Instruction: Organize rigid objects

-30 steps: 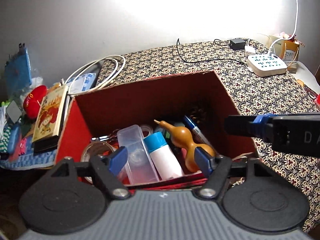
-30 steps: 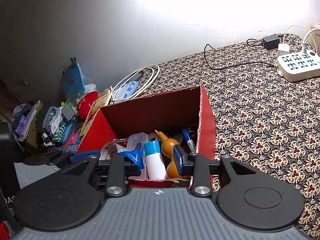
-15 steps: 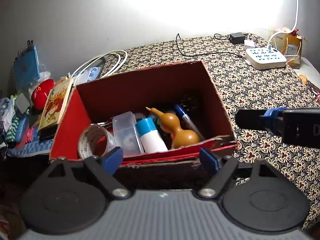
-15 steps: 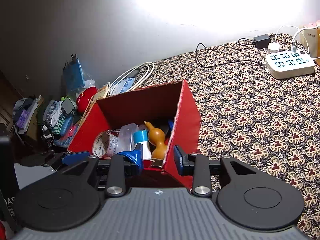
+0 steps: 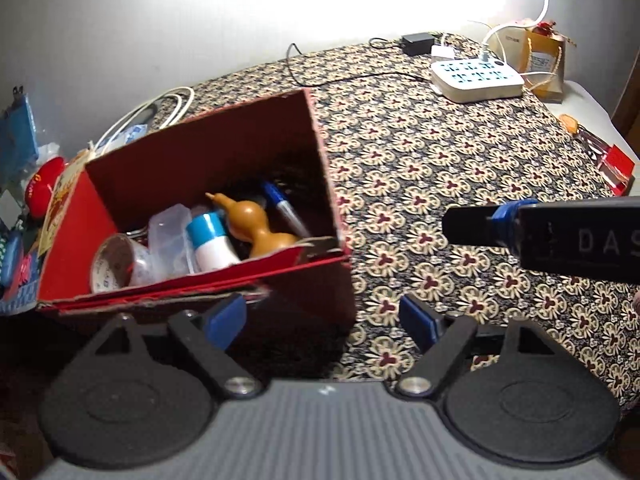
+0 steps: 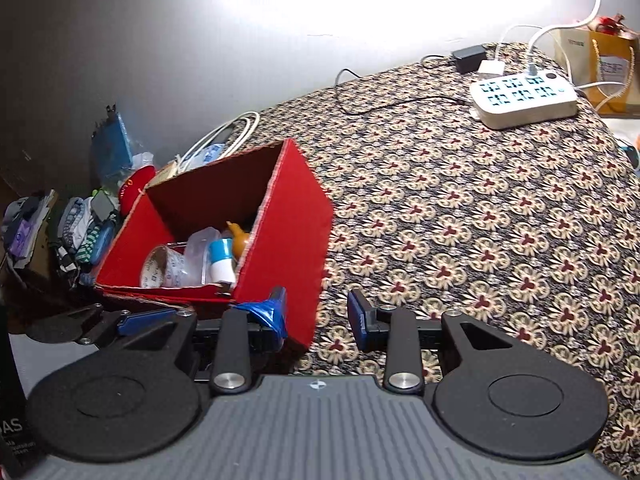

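A red cardboard box [image 5: 304,280] [image 6: 288,224] stands on the patterned cloth. It holds a tan gourd [image 5: 256,224], a white bottle with a blue cap [image 5: 210,240], a clear plastic case [image 5: 170,236], a blue pen [image 5: 284,208] and a tape roll [image 5: 114,260]. My left gripper [image 5: 322,320] is open and empty, in front of the box's near right corner. My right gripper [image 6: 318,314] is open and empty, to the right of that same corner; it shows from the side in the left wrist view [image 5: 560,232].
A white power strip [image 5: 476,78] [image 6: 524,98] with cables and a black adapter [image 5: 416,44] lies at the far right. A yellow paper bag [image 5: 544,60] stands behind it. Clutter, a red pouch [image 5: 40,188] and white cable coils [image 5: 152,112] lie left of the box.
Both grippers have pulled back from over the box and shifted right. The box now sits farther away and to the left in both views.
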`<control>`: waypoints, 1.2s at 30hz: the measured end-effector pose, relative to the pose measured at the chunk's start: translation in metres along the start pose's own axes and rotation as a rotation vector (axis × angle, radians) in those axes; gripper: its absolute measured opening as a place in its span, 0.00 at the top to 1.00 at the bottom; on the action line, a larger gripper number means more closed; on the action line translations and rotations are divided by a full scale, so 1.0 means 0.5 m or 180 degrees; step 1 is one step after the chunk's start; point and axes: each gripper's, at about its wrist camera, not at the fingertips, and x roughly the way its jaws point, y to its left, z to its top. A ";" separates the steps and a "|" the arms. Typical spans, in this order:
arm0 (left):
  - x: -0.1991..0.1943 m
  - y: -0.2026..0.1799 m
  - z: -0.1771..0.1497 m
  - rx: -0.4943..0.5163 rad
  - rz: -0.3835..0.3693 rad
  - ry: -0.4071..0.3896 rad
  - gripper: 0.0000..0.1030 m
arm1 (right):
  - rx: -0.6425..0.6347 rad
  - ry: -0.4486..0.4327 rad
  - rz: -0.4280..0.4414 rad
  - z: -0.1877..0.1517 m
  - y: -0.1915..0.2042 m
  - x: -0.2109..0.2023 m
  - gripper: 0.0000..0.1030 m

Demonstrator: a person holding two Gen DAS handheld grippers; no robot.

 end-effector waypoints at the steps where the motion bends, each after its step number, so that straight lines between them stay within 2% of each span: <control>1: 0.003 -0.009 0.001 0.0011 -0.0020 0.0014 0.21 | 0.0023 0.0005 -0.0025 -0.002 -0.010 -0.003 0.84; 11: 0.031 -0.103 0.011 0.0157 -0.0183 0.0109 0.21 | 0.0236 0.0064 -0.0255 -0.017 -0.102 -0.026 0.84; 20: 0.056 -0.157 0.021 0.0187 -0.0196 0.0177 0.21 | 0.0363 0.0084 -0.0370 -0.023 -0.161 -0.037 0.84; 28: 0.066 -0.187 0.036 0.0294 -0.0138 0.0186 0.21 | 0.0412 0.0026 -0.0483 -0.019 -0.187 -0.054 0.84; 36: 0.040 -0.188 0.064 0.0382 -0.0198 0.0049 0.21 | 0.0437 -0.0115 -0.0617 -0.004 -0.173 -0.079 0.83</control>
